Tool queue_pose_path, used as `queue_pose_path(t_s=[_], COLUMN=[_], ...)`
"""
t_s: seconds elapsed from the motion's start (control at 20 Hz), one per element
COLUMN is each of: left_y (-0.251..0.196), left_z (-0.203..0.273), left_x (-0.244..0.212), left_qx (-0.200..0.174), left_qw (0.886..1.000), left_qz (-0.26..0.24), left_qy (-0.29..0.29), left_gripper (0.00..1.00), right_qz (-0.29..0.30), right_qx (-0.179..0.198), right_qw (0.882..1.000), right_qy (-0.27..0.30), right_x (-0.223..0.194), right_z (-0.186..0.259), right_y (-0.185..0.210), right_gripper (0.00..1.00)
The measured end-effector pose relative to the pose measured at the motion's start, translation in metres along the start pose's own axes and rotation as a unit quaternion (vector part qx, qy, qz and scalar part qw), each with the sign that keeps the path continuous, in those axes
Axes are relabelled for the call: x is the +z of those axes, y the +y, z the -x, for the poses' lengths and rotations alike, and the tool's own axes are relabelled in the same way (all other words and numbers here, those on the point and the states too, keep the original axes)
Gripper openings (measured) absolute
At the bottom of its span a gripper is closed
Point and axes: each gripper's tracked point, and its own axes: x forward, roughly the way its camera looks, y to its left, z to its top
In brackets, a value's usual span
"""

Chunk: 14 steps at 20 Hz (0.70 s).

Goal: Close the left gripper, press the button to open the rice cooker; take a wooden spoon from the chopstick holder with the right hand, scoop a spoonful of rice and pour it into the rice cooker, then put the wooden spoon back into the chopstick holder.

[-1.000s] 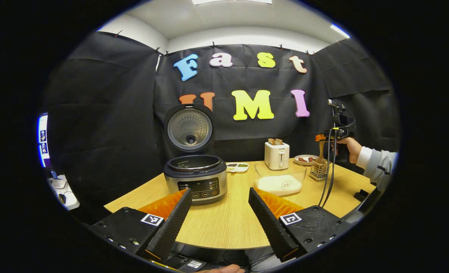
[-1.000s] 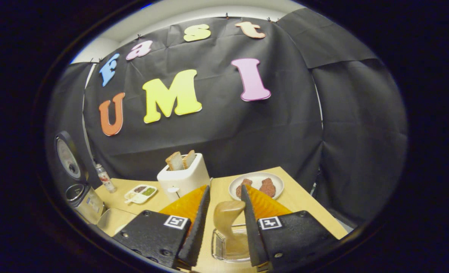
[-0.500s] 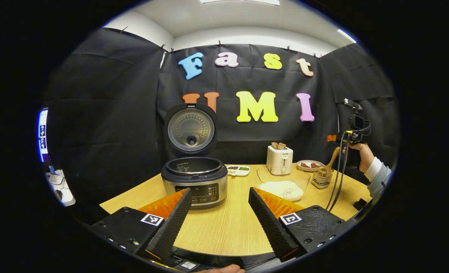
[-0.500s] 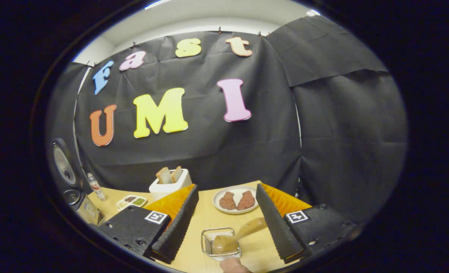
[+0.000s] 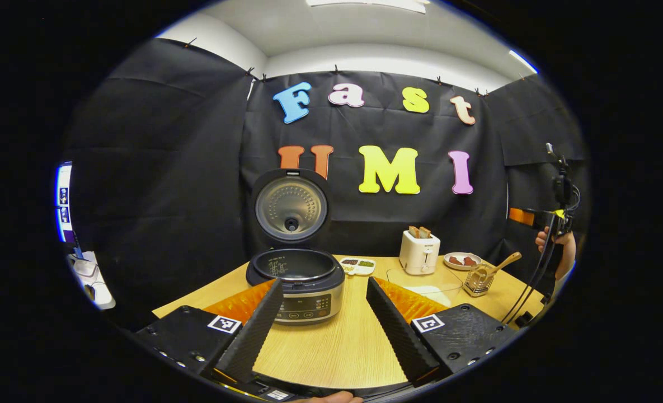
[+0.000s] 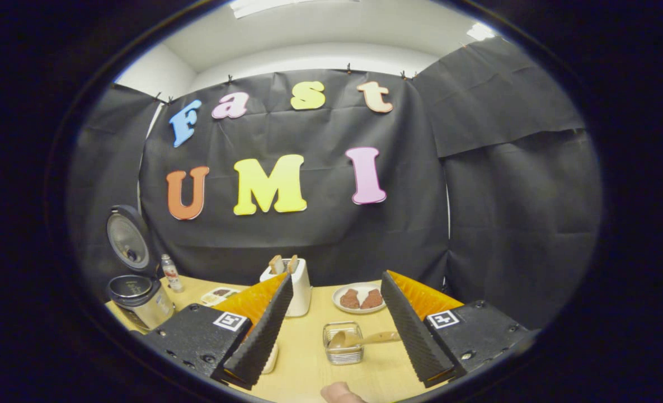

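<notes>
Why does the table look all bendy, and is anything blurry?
Left gripper view: the fisheye lens curves the table edge; the rice cooker stays sharp. Right gripper view: walls bow outward, and the wooden spoon in the chopstick holder looks crisp; ceiling lights glare at top.

The pale wood-grain surface (image 5: 337, 341) carries a silver-and-black rice cooker (image 5: 300, 280) whose raised lid shows a dotted metal inner face. The white toaster (image 5: 419, 253) holds brown toast. A white plate (image 6: 359, 298) bears reddish-brown pieces, and a white divided tray (image 5: 357, 264) has dark and green fillings. A light-brown wooden spoon (image 6: 365, 338) leans in the clear wire-lined chopstick holder (image 6: 342, 350).
</notes>
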Motion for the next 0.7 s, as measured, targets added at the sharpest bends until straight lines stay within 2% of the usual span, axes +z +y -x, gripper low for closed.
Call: queue_pose_path(t_s=[0.1,0.15,0.2,0.25,0.3,0.35,0.4,0.55,0.65,0.7], left_y=[0.002,0.007,0.010,0.012,0.011,0.019,0.025,0.034,0.038,0.037], left_z=[-0.007,-0.012,-0.016,-0.020,-0.027,-0.032,-0.040,-0.062,-0.079,-0.089], left_x=[0.019,0.028,0.039,0.052,0.066,0.075,0.084,0.113,0.130,0.138], left_qx=[-0.005,-0.002,0.001,-0.001,-0.010,-0.008,-0.004,0.000,0.001,-0.003], left_qw=[1.000,1.000,1.000,1.000,0.999,0.998,0.998,0.998,0.998,0.998], left_qz=[0.002,-0.001,-0.008,-0.018,-0.029,-0.038,-0.043,-0.026,-0.009,-0.003], left_qy=[-0.004,-0.005,-0.010,-0.021,-0.032,-0.039,-0.042,-0.054,-0.055,-0.056], left_gripper=[0.95,0.96,0.95,0.95,0.95,0.95,0.95,0.96,0.96,0.96], right_qz=[-0.010,-0.008,-0.005,0.001,0.009,0.019,0.028,0.036,0.033,0.034], right_qx=[0.008,0.013,0.021,0.031,0.044,0.063,0.072,0.068,0.078,0.078], right_qw=[1.000,1.000,1.000,0.999,0.999,0.998,0.997,0.997,0.996,0.996], right_qy=[0.008,0.009,0.010,0.010,0.011,0.012,0.012,0.006,0.009,0.010], right_x=[-0.008,-0.012,-0.014,-0.017,-0.019,-0.021,-0.024,-0.028,-0.032,-0.034], right_z=[0.014,0.021,0.029,0.036,0.042,0.049,0.055,0.064,0.068,0.069], right_y=[0.004,0.008,0.011,0.015,0.019,0.024,0.023,0.009,0.012,0.009], right_gripper=[1.00,0.95,0.95,1.00,1.00,0.95,0.95,0.94,0.95,1.00])
